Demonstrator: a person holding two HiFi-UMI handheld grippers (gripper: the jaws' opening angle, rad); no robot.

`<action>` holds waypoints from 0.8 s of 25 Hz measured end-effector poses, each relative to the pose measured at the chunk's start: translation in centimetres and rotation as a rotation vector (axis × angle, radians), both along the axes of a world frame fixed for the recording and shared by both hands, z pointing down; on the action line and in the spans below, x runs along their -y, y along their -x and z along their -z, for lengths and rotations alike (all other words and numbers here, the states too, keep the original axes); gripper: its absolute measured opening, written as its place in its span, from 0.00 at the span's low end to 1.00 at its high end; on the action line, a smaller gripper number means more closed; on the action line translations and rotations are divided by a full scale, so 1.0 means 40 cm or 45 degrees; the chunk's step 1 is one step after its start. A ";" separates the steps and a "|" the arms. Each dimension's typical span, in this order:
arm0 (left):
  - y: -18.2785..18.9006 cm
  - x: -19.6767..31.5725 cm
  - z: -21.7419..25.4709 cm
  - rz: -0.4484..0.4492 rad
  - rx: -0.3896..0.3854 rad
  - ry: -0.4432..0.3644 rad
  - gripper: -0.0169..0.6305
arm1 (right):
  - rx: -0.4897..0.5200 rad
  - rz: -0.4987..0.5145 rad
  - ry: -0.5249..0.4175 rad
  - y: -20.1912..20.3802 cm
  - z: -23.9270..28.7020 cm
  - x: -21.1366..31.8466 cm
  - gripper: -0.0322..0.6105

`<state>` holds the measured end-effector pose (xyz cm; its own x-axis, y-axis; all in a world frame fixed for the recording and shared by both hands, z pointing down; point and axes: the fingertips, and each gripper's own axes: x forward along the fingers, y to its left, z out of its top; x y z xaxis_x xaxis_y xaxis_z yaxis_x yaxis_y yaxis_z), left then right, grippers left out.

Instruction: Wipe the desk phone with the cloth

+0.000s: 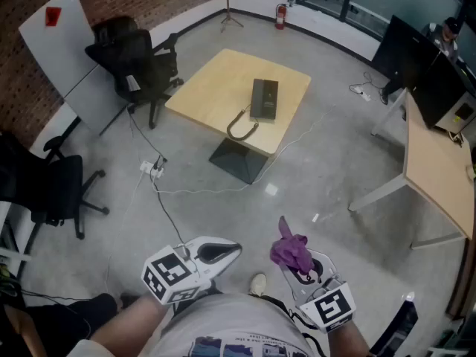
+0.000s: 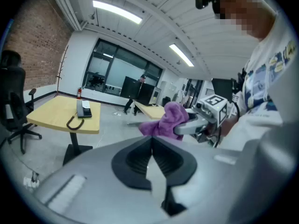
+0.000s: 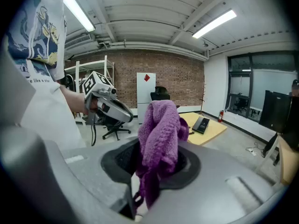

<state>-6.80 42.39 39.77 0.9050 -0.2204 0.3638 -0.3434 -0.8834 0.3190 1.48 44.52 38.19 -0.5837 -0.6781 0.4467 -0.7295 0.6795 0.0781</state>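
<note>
Clamping a purple cloth (image 3: pixel 160 134) between its jaws, the right gripper (image 1: pixel 303 268) had the fabric bunched upright above its tips. Just to its left, the left gripper (image 2: pixel 152 158) had its jaws pressed together with nothing between them. The desk phone (image 1: pixel 264 99) lay well ahead of both grippers, on a wooden table (image 1: pixel 212 88).

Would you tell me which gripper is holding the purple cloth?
The right gripper: its jaws pinch the cloth, while the left gripper is shut and empty.

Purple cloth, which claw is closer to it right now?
Right. The right claw is clamped on the cloth; the left claw sits apart beside it, shut and empty.
</note>
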 end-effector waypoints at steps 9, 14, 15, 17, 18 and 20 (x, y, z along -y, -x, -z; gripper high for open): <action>0.148 0.062 -0.003 0.008 -0.034 0.015 0.04 | -0.018 -0.020 0.014 0.142 -0.008 0.045 0.21; 0.198 0.094 -0.008 -0.038 -0.045 0.020 0.04 | -0.013 -0.082 0.033 0.187 -0.007 0.072 0.21; 0.208 0.102 -0.009 -0.047 -0.047 0.021 0.04 | -0.017 -0.093 0.034 0.195 -0.008 0.078 0.21; 0.229 0.115 -0.010 -0.063 -0.054 0.024 0.04 | -0.027 -0.109 0.031 0.215 -0.009 0.091 0.21; 0.241 0.120 -0.013 -0.072 -0.057 0.028 0.04 | -0.028 -0.118 0.029 0.226 -0.009 0.098 0.21; 0.263 0.128 -0.021 -0.090 -0.058 0.038 0.04 | -0.021 -0.145 0.030 0.245 -0.009 0.111 0.21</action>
<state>-17.33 37.26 40.62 0.9337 -0.1454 0.3271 -0.2652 -0.8947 0.3595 -8.33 40.09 38.54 -0.4958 -0.7287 0.4725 -0.8008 0.5940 0.0759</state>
